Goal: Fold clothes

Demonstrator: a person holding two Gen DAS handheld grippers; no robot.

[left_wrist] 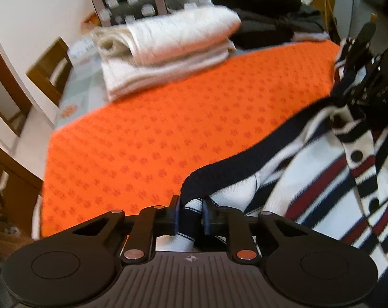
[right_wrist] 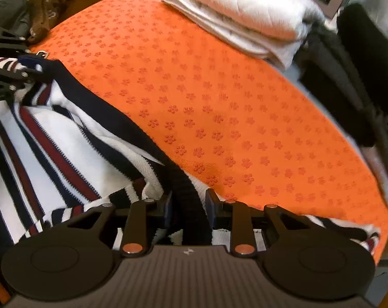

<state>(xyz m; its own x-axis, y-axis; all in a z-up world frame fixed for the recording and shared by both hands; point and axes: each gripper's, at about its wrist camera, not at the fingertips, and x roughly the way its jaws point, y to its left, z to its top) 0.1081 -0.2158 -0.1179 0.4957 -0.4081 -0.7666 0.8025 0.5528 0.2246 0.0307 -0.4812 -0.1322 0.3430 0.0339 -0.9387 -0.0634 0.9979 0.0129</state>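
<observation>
Striped cardigan [left_wrist: 309, 169] between both grippers' jaws

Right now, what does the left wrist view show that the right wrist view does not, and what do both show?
Only the left wrist view: dark buttons on the striped sweater's placket, a wooden chair beside the table, and the right gripper seen from outside.

Only the right wrist view: a brown patterned garment at the far corner, and the left gripper at the picture's left edge.

Both: the orange mat, the folded white stack, dark folded clothes, and the striped sweater, its navy edge between each gripper's fingers.
</observation>
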